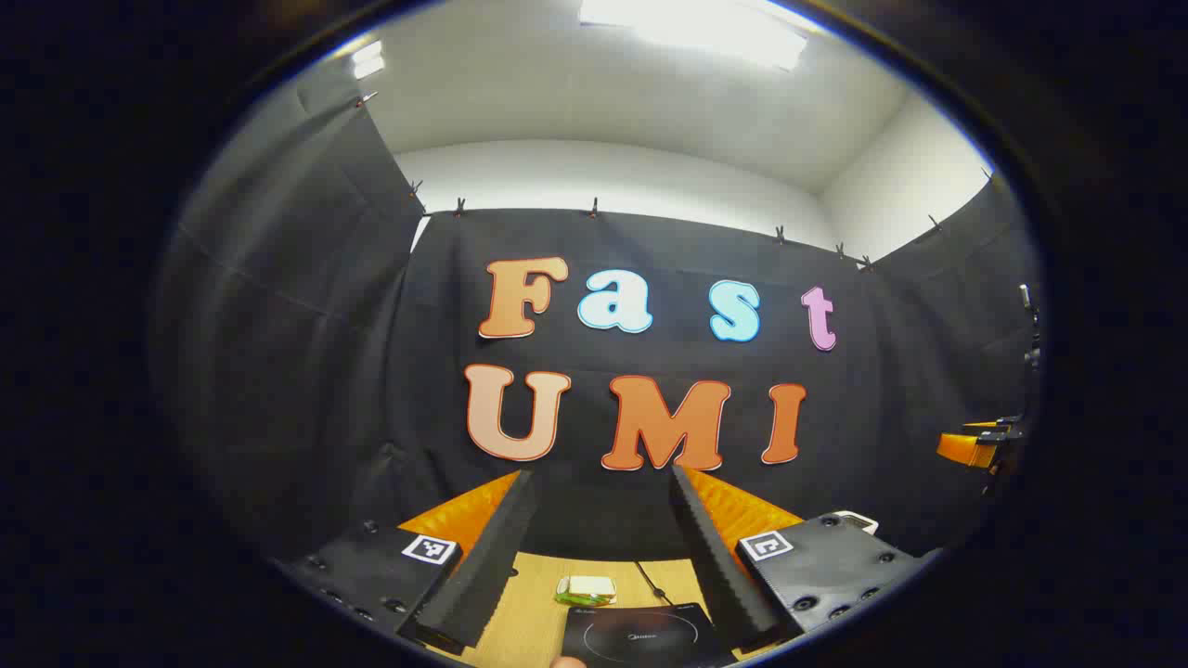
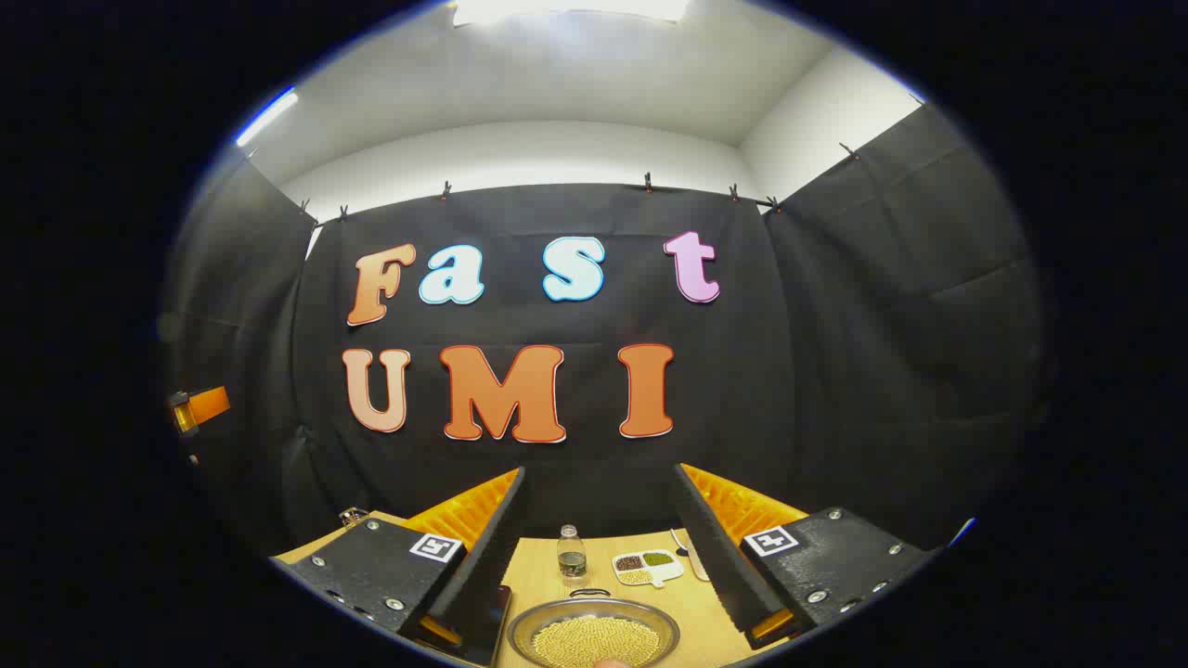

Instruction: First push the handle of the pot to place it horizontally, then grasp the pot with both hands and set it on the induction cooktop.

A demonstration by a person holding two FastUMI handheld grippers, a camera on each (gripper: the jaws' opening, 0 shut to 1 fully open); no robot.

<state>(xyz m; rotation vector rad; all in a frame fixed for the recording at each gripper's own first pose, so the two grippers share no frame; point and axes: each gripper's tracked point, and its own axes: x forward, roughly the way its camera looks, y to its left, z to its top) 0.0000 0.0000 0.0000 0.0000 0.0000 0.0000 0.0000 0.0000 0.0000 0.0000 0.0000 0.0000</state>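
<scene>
Left gripper (image 1: pixel 599 557): I am holding my fingers wide apart, gripping nothing, above the cooktop (image 1: pixel 640 635).
Right gripper (image 2: pixel 599 557): I am spreading my fingers, empty, over the pot (image 2: pixel 594 635) on the worktop (image 2: pixel 691 603).

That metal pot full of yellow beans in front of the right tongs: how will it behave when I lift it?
The pot looks like thin shiny metal, so probably slick to pinch. Its shallow bowl is filled with beans, so likely heavy for its size. Tilting it could spill them; keep it level.
</scene>
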